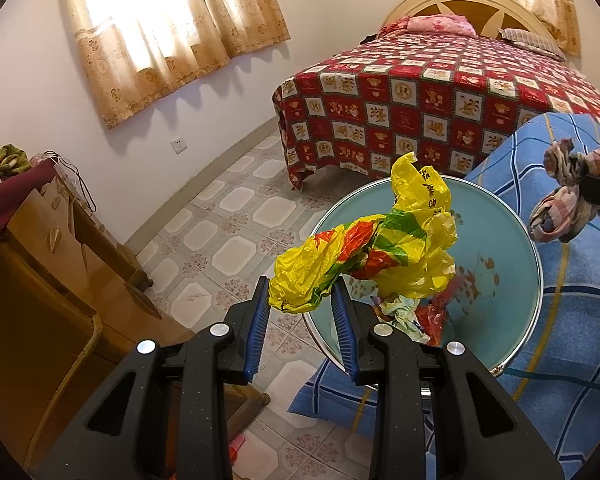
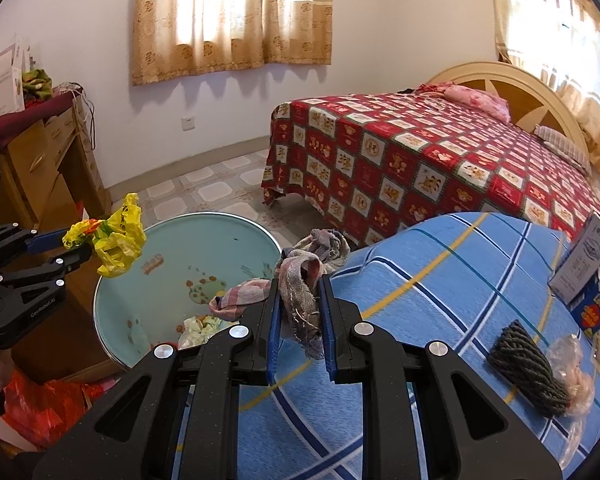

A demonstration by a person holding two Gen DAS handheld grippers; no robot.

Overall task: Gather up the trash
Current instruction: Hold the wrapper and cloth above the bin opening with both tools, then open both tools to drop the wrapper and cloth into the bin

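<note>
We saw the left hand-held gripper (image 1: 300, 296) built of matte black plastic, finely speckled, with ribbed blue pads (image 1: 260, 332) and round silver screws. The right hand-held gripper (image 2: 300, 312) matched it: black arms with triangular cut-outs, blue pads. White lettering ran along the left one's side.

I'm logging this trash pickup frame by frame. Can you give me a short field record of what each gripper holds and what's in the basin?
left gripper: shut on yellow plastic bag, held above the basin
right gripper: shut on checked rag, at the basin's edge over the blue plaid cover
basin: round, pale blue, crumpled wrappers already inside
left on cover: dark rope coil, clear plastic bag, boxes
background: bed with red quilt
</note>
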